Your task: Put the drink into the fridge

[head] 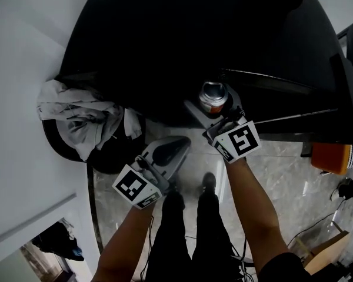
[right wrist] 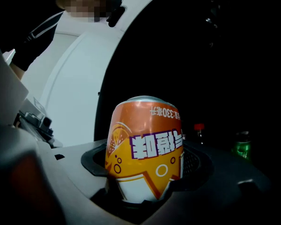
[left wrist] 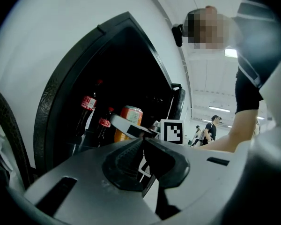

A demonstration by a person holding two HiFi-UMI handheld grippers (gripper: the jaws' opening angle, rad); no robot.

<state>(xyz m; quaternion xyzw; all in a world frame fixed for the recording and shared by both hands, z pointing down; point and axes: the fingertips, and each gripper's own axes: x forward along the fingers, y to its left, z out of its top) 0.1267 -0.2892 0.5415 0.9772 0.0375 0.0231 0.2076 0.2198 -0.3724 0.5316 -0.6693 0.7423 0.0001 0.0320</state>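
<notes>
The drink is an orange can (head: pixel 213 97) with a silver top, and my right gripper (head: pixel 219 111) is shut on it at the dark mouth of the black fridge (head: pixel 165 46). Up close in the right gripper view, the can (right wrist: pixel 146 149) stands upright between the jaws of the right gripper (right wrist: pixel 147 165). My left gripper (head: pixel 167 153) hangs lower and to the left, shut with nothing in it. In the left gripper view the left gripper (left wrist: pixel 143 149) shows its pads pressed together, and the can (left wrist: pixel 130 117) is seen at the fridge opening.
Two cola bottles (left wrist: pixel 87 108) stand inside the fridge, with a red-capped bottle (right wrist: pixel 199 129) and a green can (right wrist: pixel 242 146) deeper in. The open fridge door (head: pixel 294 107) juts out on the right. A grey cloth (head: pixel 82 117) lies at the left. People (left wrist: pixel 210 128) stand far off.
</notes>
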